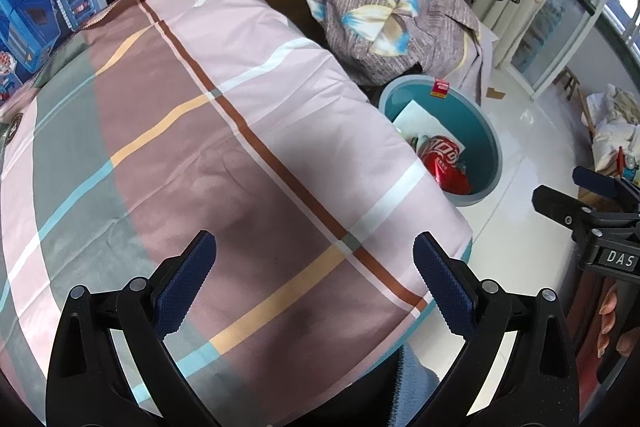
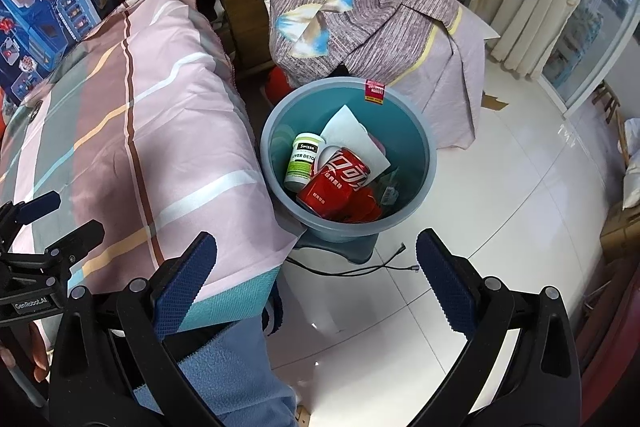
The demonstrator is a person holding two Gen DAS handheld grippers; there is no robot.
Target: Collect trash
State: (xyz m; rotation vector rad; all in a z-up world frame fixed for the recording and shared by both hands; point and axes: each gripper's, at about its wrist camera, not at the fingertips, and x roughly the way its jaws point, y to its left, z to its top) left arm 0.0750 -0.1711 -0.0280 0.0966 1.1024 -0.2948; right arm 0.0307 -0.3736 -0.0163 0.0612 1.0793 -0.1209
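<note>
Right gripper (image 2: 316, 283) open, "Swisse" bottle (image 2: 303, 163) in bin (image 2: 416, 131), perhaps Coca-Cola can (image 2: 336, 183)

Black plastic left tongs (image 1: 314, 267) and right tongs (image 2: 316, 267), blue textured pads (image 2: 186, 287), silver pivot screws, white "GenRobot.AI" lettering.

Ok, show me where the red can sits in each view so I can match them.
Left wrist: red can right of centre, inside the bin, partly cut off by the quilt edge.
Right wrist: red can near centre, lying in the bin beside a white bottle, fully visible.
Shared landmark: the red tag on the bin's far rim.
</note>
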